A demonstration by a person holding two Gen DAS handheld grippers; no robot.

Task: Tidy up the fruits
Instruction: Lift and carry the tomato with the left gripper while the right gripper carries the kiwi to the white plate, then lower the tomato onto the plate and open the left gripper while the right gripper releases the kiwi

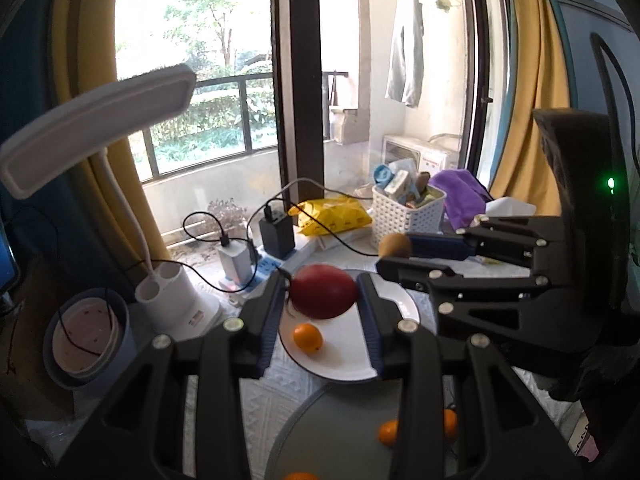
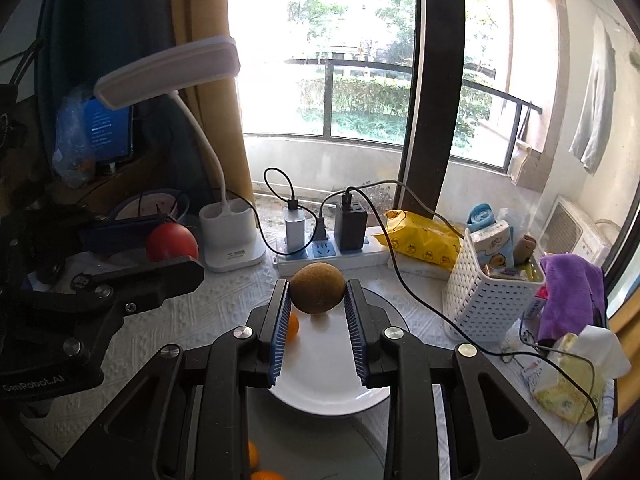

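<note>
Sunlit balcony glass backs a cluttered table, where a white plate (image 2: 320, 384) lies on a patterned cloth with a small orange (image 1: 307, 338) on it. My left gripper (image 1: 322, 296) is clamped on a red apple (image 1: 323, 297) above the plate. My right gripper (image 2: 317, 294) pinches a brown kiwi (image 2: 317, 293) over the same plate.

Red fruit (image 1: 323, 290) between left gripper (image 1: 323, 300) fingers (image 1: 267, 320) — above white plate (image 1: 340, 360)
</note>
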